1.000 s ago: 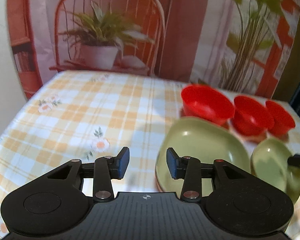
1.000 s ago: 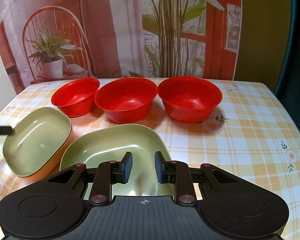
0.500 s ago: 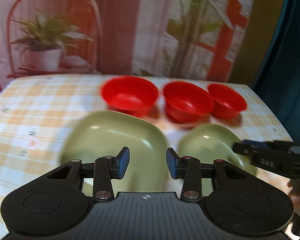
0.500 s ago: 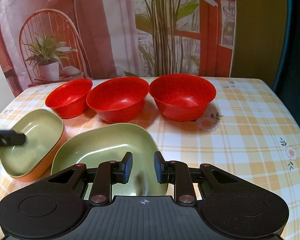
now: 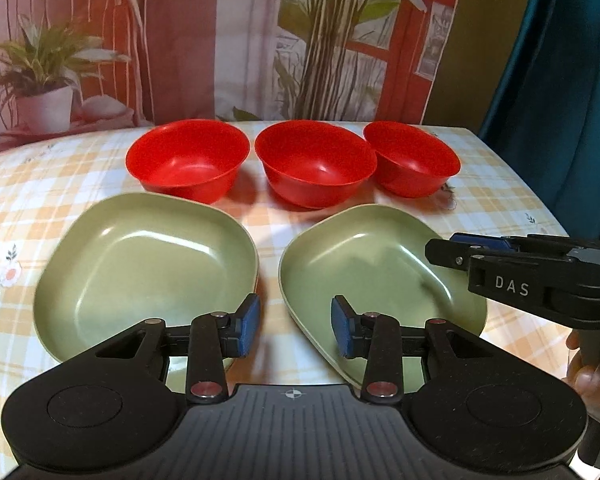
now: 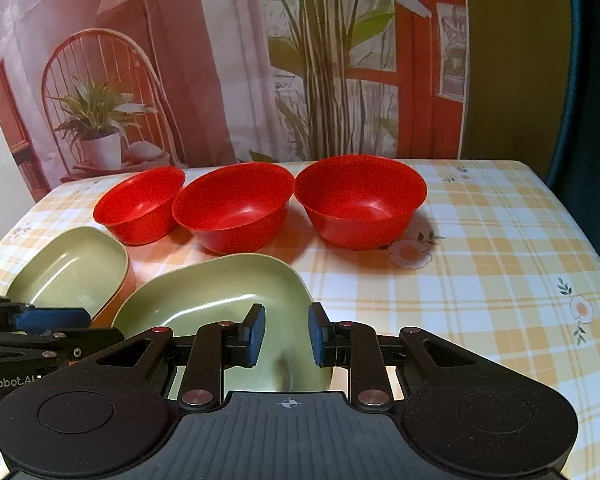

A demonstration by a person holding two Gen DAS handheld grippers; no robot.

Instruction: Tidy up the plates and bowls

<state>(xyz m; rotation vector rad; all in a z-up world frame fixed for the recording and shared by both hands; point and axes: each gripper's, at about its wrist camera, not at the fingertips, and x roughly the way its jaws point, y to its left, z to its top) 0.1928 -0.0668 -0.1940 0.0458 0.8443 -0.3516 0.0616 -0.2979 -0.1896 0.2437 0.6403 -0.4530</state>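
Presently, left wrist view: three red bowls in a row across the middle of the frame, left bowl (image 5: 186,158), middle bowl (image 5: 315,162), right bowl (image 5: 411,163), all upright and with nothing in them. Below them, two green plates side by side on the desk (image 5: 40,184), which has a yellow checked cloth: left plate (image 5: 144,272) and right plate (image 5: 376,268), near each other but apart, both showing only bare green inside.

Left claw (image 5: 294,328), lower centre, is spread open, holding nothing, and sits over the gap between the two plates. Right claw (image 5: 456,254) enters from the right edge over the right plate's rim; seen side-on here. Its body reads "DAS".

Right wrist view: right claw (image 6: 286,336) is parted with a clear gap and nothing between the pads, above the near edge of the right plate (image 6: 228,292). The left claw's side, lower left, shows partial lettering "enRobot.AI". This view alone shows the desk's bare right half with flower prints; the left plate (image 6: 72,270) shows an orange underside at its edge.
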